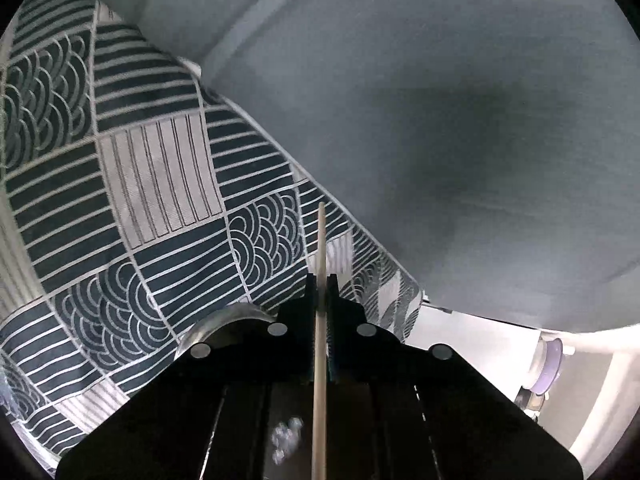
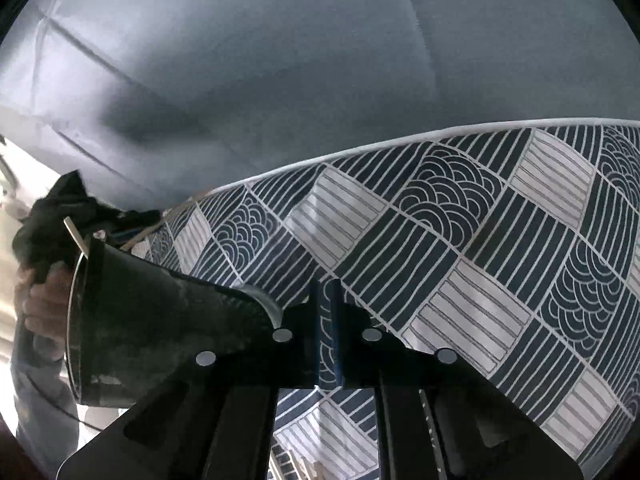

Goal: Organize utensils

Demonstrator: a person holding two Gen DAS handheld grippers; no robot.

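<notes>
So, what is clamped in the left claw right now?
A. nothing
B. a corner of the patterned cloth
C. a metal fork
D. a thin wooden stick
D: the left claw is shut on a thin wooden stick that runs straight up between its fingers, above the patterned cloth.

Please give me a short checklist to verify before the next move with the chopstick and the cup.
1. Left gripper is shut on the chopstick: ok, the stick sits between its closed pads.
2. Chopstick stands straight in the grip: ok, it runs along the fingers with its tip out in front.
3. Right gripper holds something: not ok, shut with only the patterned cloth visible behind it.
4. Cup is upright: cannot tell, the fisheye view bends it.
5. Cup already holds a stick: ok, one end shows above the rim.
6. Second chopstick is located: cannot tell.
</notes>
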